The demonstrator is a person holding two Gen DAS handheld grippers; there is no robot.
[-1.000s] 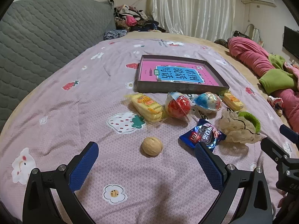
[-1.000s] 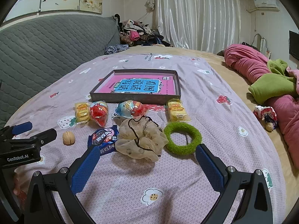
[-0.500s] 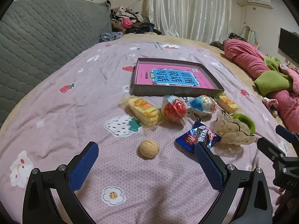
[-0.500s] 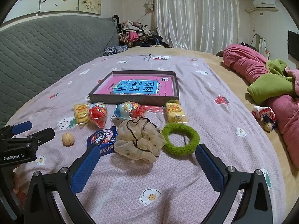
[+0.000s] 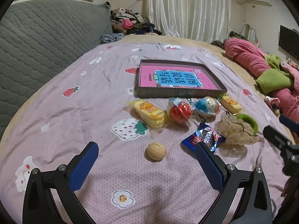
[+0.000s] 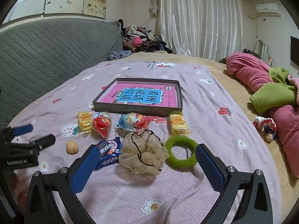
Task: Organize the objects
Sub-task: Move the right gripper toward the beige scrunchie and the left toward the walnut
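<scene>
A dark shallow box (image 5: 179, 93) (image 6: 138, 110) with a pink book inside lies on the bed. In front of it lie two yellow snack packs (image 5: 149, 113) (image 6: 177, 124), a red wrapped toy (image 5: 179, 111) (image 6: 102, 124), a blue wrapped toy (image 5: 206, 105) (image 6: 133, 122), a blue cookie packet (image 5: 203, 139) (image 6: 108, 152), a beige scrunchie (image 5: 236, 129) (image 6: 143, 152), a green scrunchie (image 6: 181, 154) and a walnut (image 5: 156, 151) (image 6: 72, 147). My left gripper (image 5: 146, 165) is open, just before the walnut. My right gripper (image 6: 145, 166) is open, just before the beige scrunchie.
The purple printed bedspread (image 5: 74, 123) covers the bed. A grey quilted headboard (image 5: 37, 37) stands at the left. Pink and green bedding (image 6: 271, 85) lies at the right, with a small wrapped toy (image 6: 265, 126) beside it. Clothes (image 6: 142, 39) are piled at the back.
Both grippers have drifted slightly; the left view has shifted a little, so the objects sit slightly left and nearer. Both stay open and empty.
</scene>
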